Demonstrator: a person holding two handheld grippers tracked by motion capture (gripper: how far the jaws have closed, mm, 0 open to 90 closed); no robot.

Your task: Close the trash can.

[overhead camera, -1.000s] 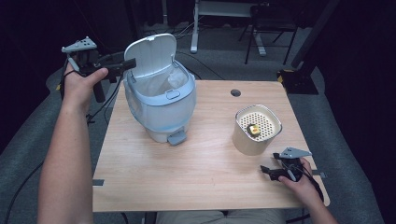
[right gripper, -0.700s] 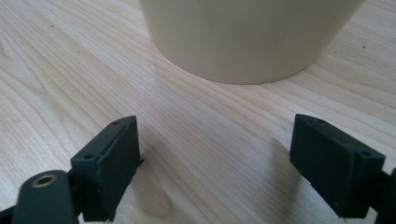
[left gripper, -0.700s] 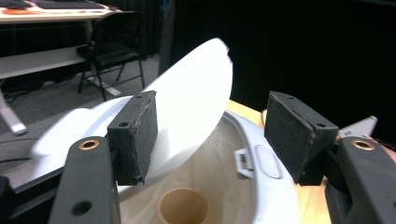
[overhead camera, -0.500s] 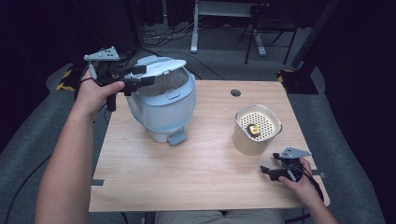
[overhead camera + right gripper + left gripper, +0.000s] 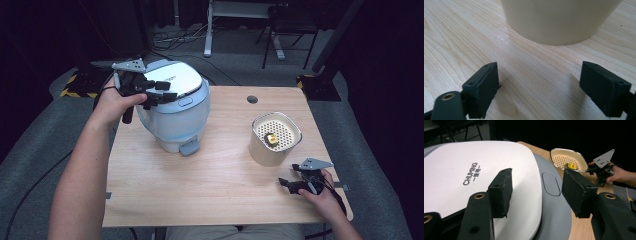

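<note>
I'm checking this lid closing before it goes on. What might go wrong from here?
The left gripper presses the rice cooker lid off-centre, near its left side, so it may not latch, or the cooker may slide on the table. A pad could also slip off the smooth lid.

Overhead forward view; two close claw-mounted views

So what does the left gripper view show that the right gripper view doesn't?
The left gripper view shows the rice cooker with its white lid down, the left gripper open just above it, and the yellow item inside the perforated basket.

The right gripper view shows the right gripper open, low over bare wood.

Both share the cream basket and the wooden table.
</note>
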